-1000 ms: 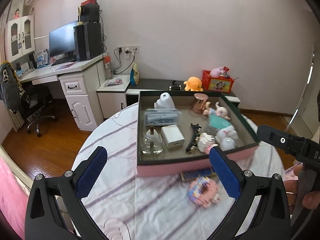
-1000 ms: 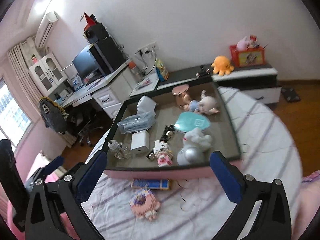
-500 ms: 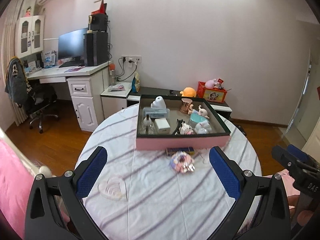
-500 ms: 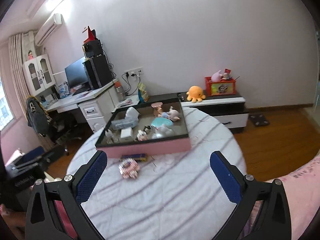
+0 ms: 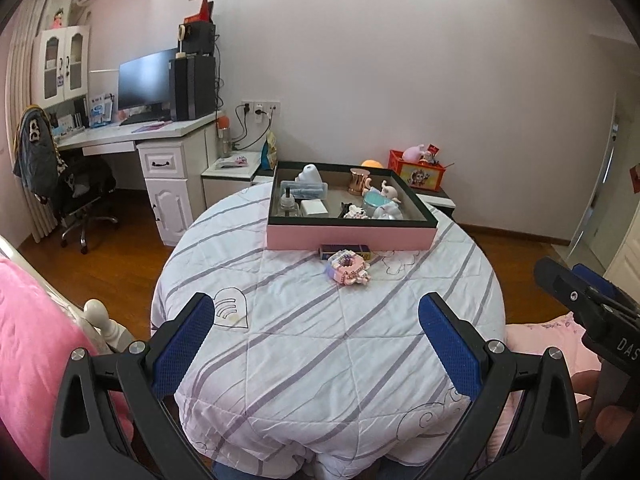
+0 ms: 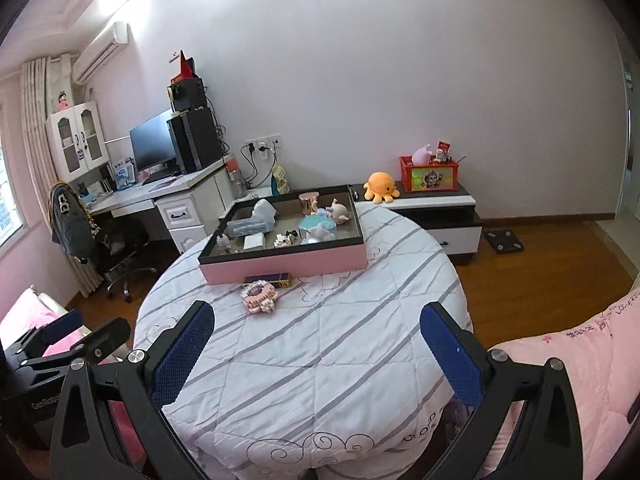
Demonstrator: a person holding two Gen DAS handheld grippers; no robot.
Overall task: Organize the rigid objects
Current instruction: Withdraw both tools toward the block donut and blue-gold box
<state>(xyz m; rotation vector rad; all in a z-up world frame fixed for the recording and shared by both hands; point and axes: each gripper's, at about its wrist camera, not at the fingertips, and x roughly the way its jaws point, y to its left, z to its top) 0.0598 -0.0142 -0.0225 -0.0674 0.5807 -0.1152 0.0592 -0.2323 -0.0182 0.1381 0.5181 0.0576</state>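
A pink tray (image 5: 351, 237) with a dark rim sits at the far side of the round table (image 5: 320, 340), which is covered in a white quilt with grey stripes. Inside it lie a clear bottle (image 5: 289, 202), a white box (image 5: 314, 208), a clear plastic case (image 5: 304, 190), a copper-coloured cup (image 5: 357, 181), a teal round thing (image 5: 374, 201) and some small figures. Just in front of the tray's near wall, on the quilt, lies a flat dark blue box (image 5: 347, 249), and touching or nearly touching it on the near side sits a pink brick-built toy (image 5: 348, 267).

Both tongs are well back from all this, over the near edge of the table. The left gripper (image 5: 316, 340) has its blue-padded fingers (image 5: 182, 344) spread wide with nothing between them. The right gripper (image 6: 318, 344) is likewise spread wide and holds nothing; in the left view it shows at the right edge, with part of a hand (image 5: 608, 420) below it.

Beyond the table stand a white desk (image 5: 160, 136) with a monitor (image 5: 146, 80), an office chair (image 5: 76, 196), and a low cabinet (image 6: 436, 204) bearing an orange plush octopus (image 6: 381, 187) and a red box (image 6: 429, 174).
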